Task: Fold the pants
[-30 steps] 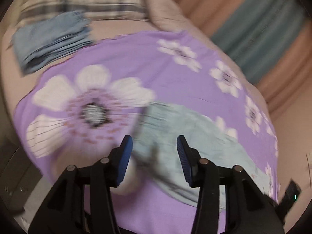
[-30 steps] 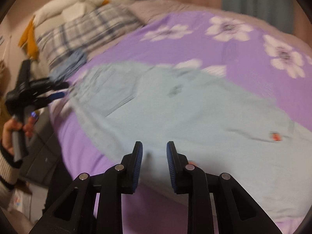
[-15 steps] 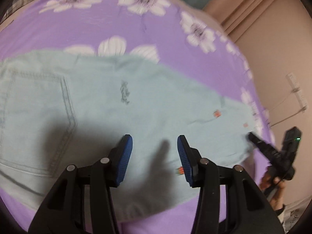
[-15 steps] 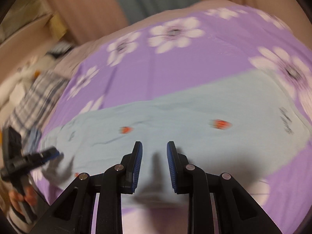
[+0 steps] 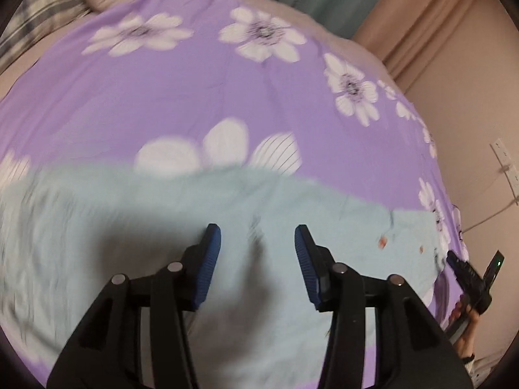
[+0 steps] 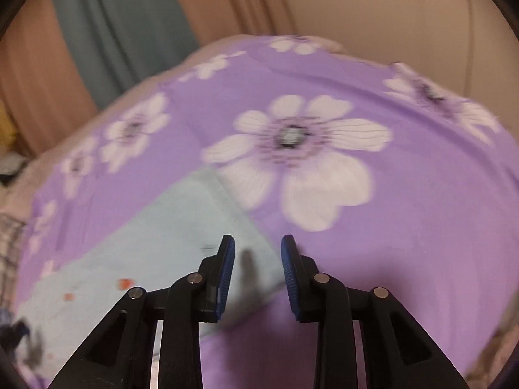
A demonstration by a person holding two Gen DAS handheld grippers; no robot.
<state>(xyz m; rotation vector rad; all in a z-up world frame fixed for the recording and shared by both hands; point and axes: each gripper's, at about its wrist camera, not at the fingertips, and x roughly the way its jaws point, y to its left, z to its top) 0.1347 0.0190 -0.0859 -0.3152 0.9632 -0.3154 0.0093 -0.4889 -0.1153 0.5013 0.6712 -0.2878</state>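
The pants (image 5: pixel 162 227) lie flat across the near bedspread (image 5: pixel 194 97), ready for folding. Left gripper (image 5: pixel 258 243) hovers part-open and empty; right gripper (image 6: pixel 258 253) (jaws just widening, empty) hangs over the hem.

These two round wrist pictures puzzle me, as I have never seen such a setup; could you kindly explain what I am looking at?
No robot here: a person carries a hand-held clamp tool in each hand, each with a wide-angle camera looking along its two blue-tipped fingers. One picture looks past the left gripper, the other past the right gripper. Below lies a bed with a purple flowered sheet, and spread flat on it are pale blue pants. The right gripper and the hand holding it also show at the edge of the left view, near the pants' far end. Both stand open above the cloth; the right one's fingers have just been opening. Nothing is held.
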